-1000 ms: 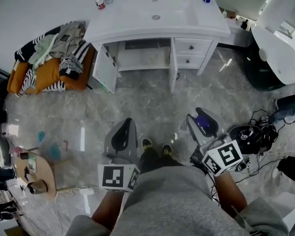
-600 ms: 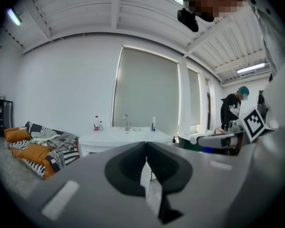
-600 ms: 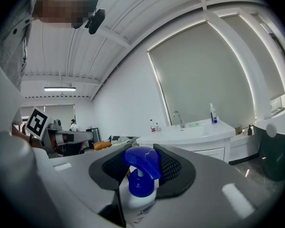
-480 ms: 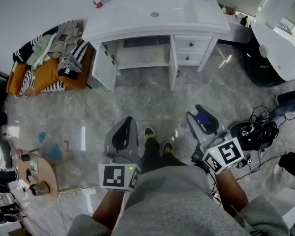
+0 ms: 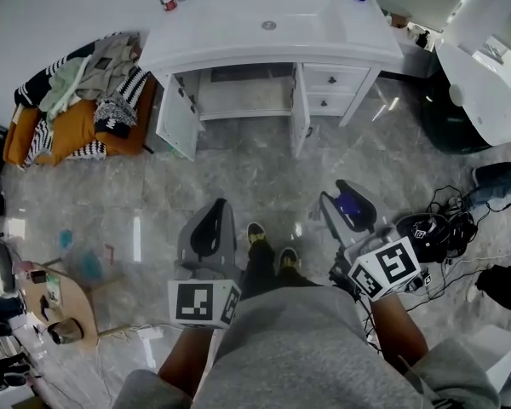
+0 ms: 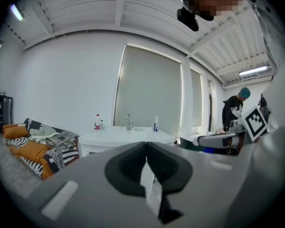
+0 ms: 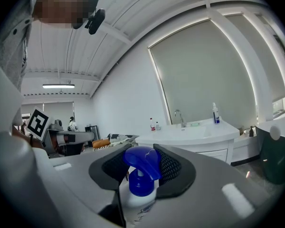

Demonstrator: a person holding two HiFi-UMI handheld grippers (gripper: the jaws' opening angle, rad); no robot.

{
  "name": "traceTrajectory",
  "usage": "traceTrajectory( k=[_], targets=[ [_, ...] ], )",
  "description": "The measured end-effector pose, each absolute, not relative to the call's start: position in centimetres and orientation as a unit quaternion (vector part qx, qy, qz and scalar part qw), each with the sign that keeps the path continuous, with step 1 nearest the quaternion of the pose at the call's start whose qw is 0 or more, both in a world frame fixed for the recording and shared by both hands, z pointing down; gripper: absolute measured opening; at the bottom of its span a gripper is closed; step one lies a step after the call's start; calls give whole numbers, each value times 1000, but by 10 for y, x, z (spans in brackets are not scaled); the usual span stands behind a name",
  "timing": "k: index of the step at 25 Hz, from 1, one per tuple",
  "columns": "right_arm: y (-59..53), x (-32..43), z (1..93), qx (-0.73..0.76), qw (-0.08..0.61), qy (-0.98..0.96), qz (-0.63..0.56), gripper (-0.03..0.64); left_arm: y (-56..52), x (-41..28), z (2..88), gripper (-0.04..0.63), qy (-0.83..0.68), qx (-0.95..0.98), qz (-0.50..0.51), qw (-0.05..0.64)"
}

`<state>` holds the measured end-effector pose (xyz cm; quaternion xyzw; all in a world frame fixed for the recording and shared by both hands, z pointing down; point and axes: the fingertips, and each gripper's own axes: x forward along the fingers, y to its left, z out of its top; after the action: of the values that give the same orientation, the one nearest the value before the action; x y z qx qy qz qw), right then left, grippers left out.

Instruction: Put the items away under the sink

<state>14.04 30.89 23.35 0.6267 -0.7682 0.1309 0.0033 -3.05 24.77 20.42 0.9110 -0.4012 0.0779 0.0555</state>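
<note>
Marble floor (image 5: 247, 177) lies open ahead to the sink cabinet (image 5: 332, 79); right gripper (image 5: 345, 196) pinches a spray bottle (image 7: 141, 167), left gripper (image 6: 146, 143) is pressed together.

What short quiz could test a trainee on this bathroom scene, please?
1. True or false: the cabinet doors under the sink are shut.
2. The right gripper holds: A) a towel; B) a spray bottle with a blue top; C) nothing.
3. Fill in: in the head view, the heap of clothes lies to the ___ of the sink.
Key: 1 false; 2 B; 3 left.
</note>
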Motion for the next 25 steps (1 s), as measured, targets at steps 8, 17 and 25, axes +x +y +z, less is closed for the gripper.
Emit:
traceTrajectory(
  k=[8,17,25],
  targets=[
    [270,137,233,628,14,-767,133,144,204,-25,209,12,-396,913,78,62],
    [226,130,235,625,17,-768,139,145,160,-31,211,12,-398,912,81,66],
    [191,125,229,629,23,-766,131,144,127,-37,212,12,-393,913,83,69]
  ],
)
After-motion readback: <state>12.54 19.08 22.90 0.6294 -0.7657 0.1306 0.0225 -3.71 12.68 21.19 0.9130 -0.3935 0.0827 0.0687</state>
